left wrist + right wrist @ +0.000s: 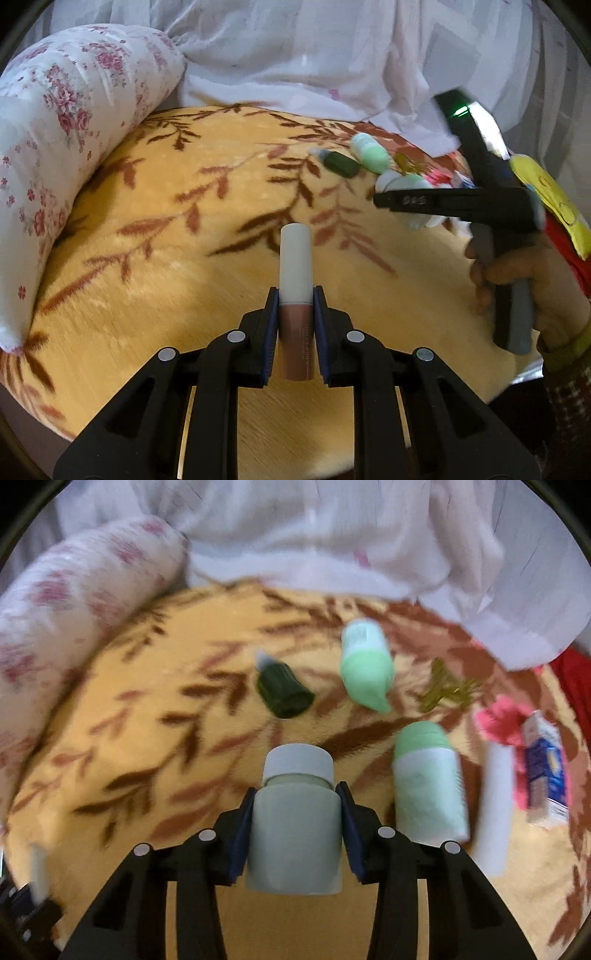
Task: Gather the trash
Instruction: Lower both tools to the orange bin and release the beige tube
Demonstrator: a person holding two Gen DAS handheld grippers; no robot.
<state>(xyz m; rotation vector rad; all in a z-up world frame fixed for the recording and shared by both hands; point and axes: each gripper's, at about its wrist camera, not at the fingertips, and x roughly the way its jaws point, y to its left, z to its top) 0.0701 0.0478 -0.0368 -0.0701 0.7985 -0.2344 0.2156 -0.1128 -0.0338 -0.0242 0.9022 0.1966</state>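
**Both grippers loaded over the bed**

On the yellow plush blanket with brown leaf print (177, 258), seen from the left wrist, the left gripper (295, 325) is clenched on a slim lip-gloss tube with a white cap and brownish-pink body (294, 291); the tube stands up between the blue pads, clear of the blanket; off to the right a hand (517, 280) carries the other tool near a cluster of small items – a dark green cap-like piece (341, 164) and a pale green bottle (369, 152) among them.

From the right wrist, the right gripper (295, 827) has its pads pressed on a pale green jar with a white lid (295, 823), grasping it; beside it lie a green-capped roll-on bottle (428, 786), a white stick (495, 808), a blue-and-white carton (545, 775) and a gold hair clip (447, 692) – blur hides finer detail.

Judged step: pick-up, both hands full. Next calls for carrying both to a bin; none is visible.
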